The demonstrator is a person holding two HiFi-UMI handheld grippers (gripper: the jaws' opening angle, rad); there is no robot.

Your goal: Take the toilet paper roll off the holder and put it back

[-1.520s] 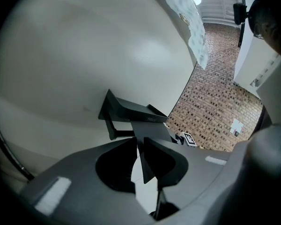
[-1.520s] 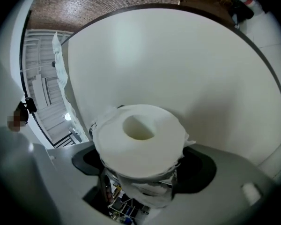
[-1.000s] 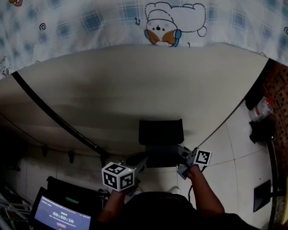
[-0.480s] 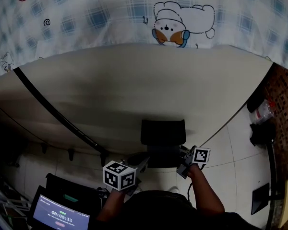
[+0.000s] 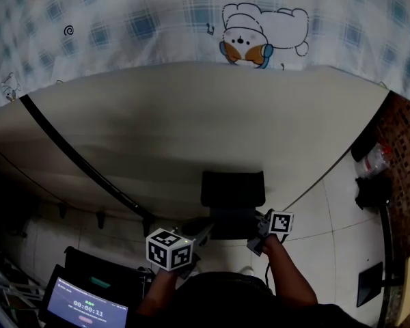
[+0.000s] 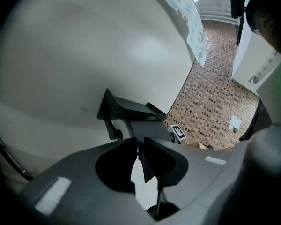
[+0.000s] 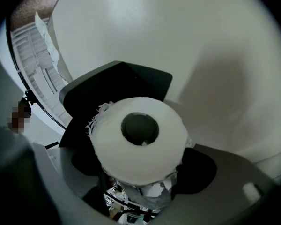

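The white toilet paper roll [image 7: 138,142] fills the right gripper view end-on, its dark core hole facing the camera. My right gripper [image 7: 140,168] is shut on it, one jaw on each side. The black holder [image 7: 117,86] sits just behind the roll on the pale wall. In the head view the holder [image 5: 232,188] hangs low on the wall, with the right gripper [image 5: 263,234] at its lower right and the left gripper [image 5: 191,243] at its lower left. The left gripper [image 6: 139,149] is shut and empty, below the holder [image 6: 131,109] and the grey roll [image 6: 147,131].
A patterned cloth [image 5: 260,33] hangs above the pale wall. A black pipe [image 5: 75,162] runs slantwise down the wall at the left. A lit screen [image 5: 85,309] stands at the lower left. Dark objects [image 5: 372,183] lie on the tiled floor by a brick wall [image 5: 403,128].
The right gripper has shifted slightly left toward the holder. The left gripper has stayed where it was.
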